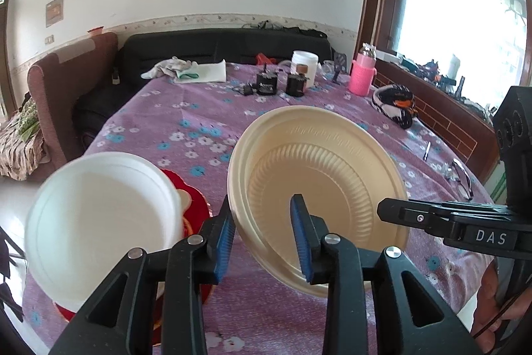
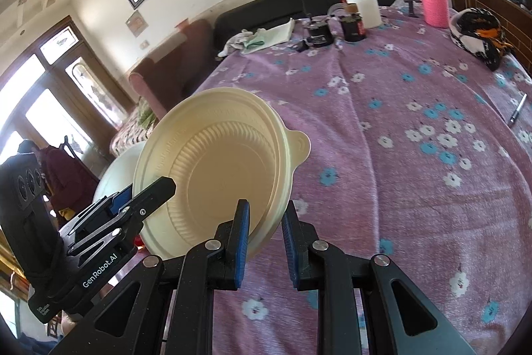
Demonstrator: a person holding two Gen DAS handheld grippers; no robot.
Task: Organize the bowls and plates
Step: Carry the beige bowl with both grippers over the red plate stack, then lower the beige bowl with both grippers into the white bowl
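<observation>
White bowl (image 1: pixel 99 215) sits at 9 o'clock in the left wrist view, over a red plate (image 1: pixel 198 205); it is blurred, so contact is unclear. Left gripper (image 1: pixel 262 208): tongs slightly spread, straddling the cream dish (image 1: pixel 316 175) at its 7 o'clock rim, pads not clamping. The dish hangs tilted above the tablecloth (image 1: pixel 199 108). Right gripper (image 2: pixel 266 212): tongs pinch the dish's rim at 5 o'clock. Judgement: your right hand alone bears it. Grip firmly and draw your left clear before stacking.

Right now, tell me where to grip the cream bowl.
Pinch its lower rim from below with the right tongs, one pad inside, one outside: the cream bowl is tilted on edge, hollow facing you, too wide to span.
</observation>
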